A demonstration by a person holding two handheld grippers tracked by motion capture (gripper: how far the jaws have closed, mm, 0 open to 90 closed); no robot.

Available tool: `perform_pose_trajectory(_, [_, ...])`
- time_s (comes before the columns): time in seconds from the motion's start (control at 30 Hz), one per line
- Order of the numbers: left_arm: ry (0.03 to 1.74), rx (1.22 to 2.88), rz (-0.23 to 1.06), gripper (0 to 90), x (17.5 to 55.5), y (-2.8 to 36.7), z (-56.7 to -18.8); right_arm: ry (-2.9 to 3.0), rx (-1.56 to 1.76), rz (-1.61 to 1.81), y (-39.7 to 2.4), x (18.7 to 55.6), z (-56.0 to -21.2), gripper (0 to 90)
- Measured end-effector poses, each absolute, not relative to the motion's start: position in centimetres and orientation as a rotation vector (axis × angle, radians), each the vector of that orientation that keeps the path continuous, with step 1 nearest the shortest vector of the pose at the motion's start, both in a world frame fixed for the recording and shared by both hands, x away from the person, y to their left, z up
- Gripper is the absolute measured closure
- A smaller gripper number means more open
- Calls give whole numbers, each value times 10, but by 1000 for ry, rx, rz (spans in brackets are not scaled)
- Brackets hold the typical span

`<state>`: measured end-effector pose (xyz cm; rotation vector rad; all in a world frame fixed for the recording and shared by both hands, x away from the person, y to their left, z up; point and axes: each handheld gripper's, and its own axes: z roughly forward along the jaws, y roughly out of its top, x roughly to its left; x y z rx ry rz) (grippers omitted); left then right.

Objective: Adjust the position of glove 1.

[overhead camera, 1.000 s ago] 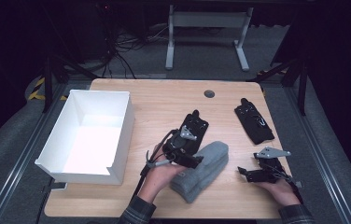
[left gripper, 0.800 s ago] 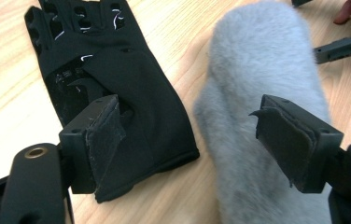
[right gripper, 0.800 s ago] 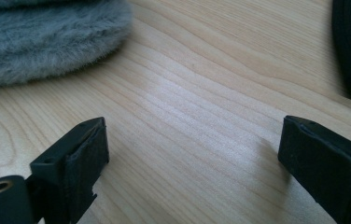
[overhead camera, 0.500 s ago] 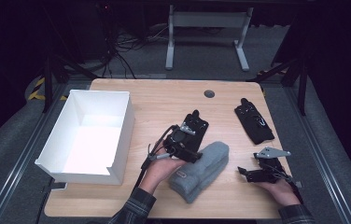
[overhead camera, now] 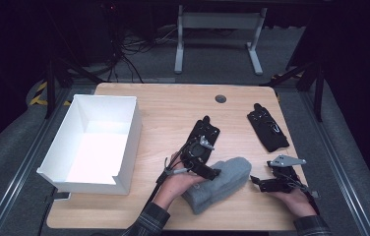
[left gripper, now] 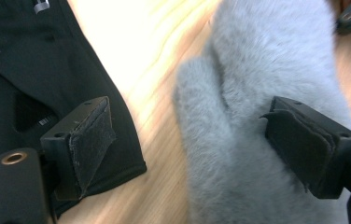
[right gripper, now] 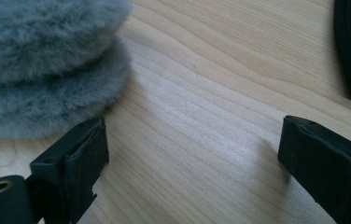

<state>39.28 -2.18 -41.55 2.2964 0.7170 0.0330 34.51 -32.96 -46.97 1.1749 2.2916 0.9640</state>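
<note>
We hold the left gripper [left gripper: 192, 144] with jaws apart over the grey mitten [left gripper: 267, 93], one jaw on its fur, the other over a black glove [left gripper: 33, 70]. Our right gripper [right gripper: 192, 163] gapes above bare table [right gripper: 211, 93], the mitten just beyond its left jaw. A white bin [overhead camera: 94, 142] sits well apart.

The high view looks forward and down on the whole table [overhead camera: 163, 110]. The 2 gripper views sit very near it, both sharing the grey mitten [left gripper: 267, 70].

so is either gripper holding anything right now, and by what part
Nothing is held. The left gripper has its jaws open over the grey furry mitten; the right gripper is open above bare table.
</note>
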Motion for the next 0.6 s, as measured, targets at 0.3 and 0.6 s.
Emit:
perform_pose_trajectory(0.3, [653, 2324, -24, 147, 392, -34, -413, 2289, 1174, 965, -329, 344, -470, 87])
perform_pose_trajectory(0.6, [612, 2459, -21, 110, 385, -51, -431, 2290, 1174, 966, -329, 344, -470, 86])
